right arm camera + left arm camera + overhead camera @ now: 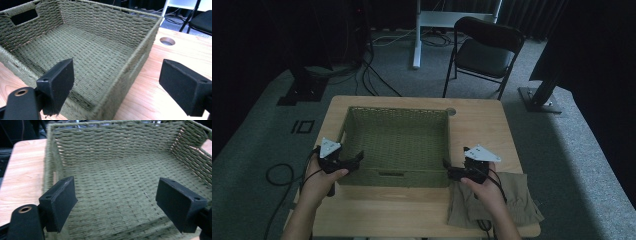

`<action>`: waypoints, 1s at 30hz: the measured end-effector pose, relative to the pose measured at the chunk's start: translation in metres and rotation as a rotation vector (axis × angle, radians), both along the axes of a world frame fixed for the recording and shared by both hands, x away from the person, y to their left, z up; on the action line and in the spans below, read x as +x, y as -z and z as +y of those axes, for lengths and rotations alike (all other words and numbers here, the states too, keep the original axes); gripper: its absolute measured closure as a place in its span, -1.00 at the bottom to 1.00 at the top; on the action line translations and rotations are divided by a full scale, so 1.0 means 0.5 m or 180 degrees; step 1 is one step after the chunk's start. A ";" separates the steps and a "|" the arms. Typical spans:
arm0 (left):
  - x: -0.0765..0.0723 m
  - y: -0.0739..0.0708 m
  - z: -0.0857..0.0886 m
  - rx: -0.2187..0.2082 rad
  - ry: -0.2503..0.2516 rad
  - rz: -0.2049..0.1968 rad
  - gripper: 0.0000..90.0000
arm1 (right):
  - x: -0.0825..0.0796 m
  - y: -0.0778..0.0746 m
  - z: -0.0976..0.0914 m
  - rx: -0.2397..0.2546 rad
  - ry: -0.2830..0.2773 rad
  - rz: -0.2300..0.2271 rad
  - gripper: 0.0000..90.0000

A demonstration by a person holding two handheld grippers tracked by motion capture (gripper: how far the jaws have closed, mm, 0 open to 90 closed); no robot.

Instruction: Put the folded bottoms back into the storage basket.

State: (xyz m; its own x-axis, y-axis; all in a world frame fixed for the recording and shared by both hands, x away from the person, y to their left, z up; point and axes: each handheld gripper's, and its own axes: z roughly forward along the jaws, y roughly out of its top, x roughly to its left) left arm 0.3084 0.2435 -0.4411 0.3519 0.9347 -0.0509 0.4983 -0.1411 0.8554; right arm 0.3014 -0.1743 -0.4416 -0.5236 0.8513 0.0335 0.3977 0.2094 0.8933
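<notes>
A green woven basket (395, 110) stands empty in the middle of the wooden table (477, 125). My left gripper (360, 158) is at the basket's near left corner, open, its jaws wide over the basket floor (117, 185) with nothing between them. My right gripper (446, 168) is at the near right corner, open; its jaws straddle the basket's right wall (140, 52) without touching it. A folded khaki garment (517, 200) lies on the table's near right corner, partly under the right hand.
A round cable hole (167, 41) is in the table beyond the basket's far right corner. A black chair (484, 50) and a white stand leg (416, 35) are on the carpet behind the table. Cables trail on the floor at left.
</notes>
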 end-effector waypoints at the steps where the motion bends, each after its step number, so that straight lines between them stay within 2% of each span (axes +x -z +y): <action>1: 0.000 0.000 -0.004 0.0009 0.0022 0.0004 -0.64 | -0.002 -0.001 -0.004 -0.0002 0.0004 -0.0007 -0.73; 4: -0.001 -0.003 -0.018 0.0005 0.0073 -0.0004 -0.64 | -0.005 -0.001 -0.013 0.0002 0.0022 -0.0008 -0.73; 8: -0.002 -0.007 -0.037 -0.0029 0.0136 -0.0014 -0.64 | -0.015 -0.002 -0.040 0.0021 0.0079 -0.0014 -0.73; 12: -0.003 -0.014 -0.058 -0.0008 0.0227 -0.0025 -0.64 | -0.021 0.002 -0.065 0.0016 0.0143 -0.0017 -0.73; 15: -0.004 -0.016 -0.075 0.0013 0.0301 -0.0021 -0.64 | -0.027 0.007 -0.085 0.0024 0.0198 0.0000 -0.73; 21: -0.009 -0.014 -0.126 -0.0043 0.0480 -0.0018 -0.64 | -0.041 0.016 -0.121 0.0025 0.0273 0.0019 -0.73; 22: -0.009 -0.014 -0.126 -0.0043 0.0480 -0.0018 -0.64 | -0.044 0.018 -0.127 0.0015 0.0288 0.0016 -0.73; 25: -0.010 -0.013 -0.169 -0.0056 0.0643 -0.0024 -0.64 | -0.054 0.024 -0.148 0.0004 0.0321 0.0038 -0.71; 26: -0.010 -0.013 -0.169 -0.0056 0.0643 -0.0024 -0.64 | -0.056 0.025 -0.153 0.0001 0.0325 0.0042 -0.71; 27: -0.011 -0.012 -0.189 -0.0070 0.0715 -0.0024 -0.64 | -0.059 0.026 -0.159 0.0001 0.0336 0.0048 -0.71; 29: -0.012 -0.011 -0.199 -0.0064 0.0757 -0.0024 -0.64 | -0.062 0.027 -0.165 0.0006 0.0352 0.0051 -0.71; 30: -0.015 -0.010 -0.218 -0.0074 0.0825 -0.0016 -0.64 | -0.069 0.030 -0.178 0.0029 0.0385 0.0055 -0.71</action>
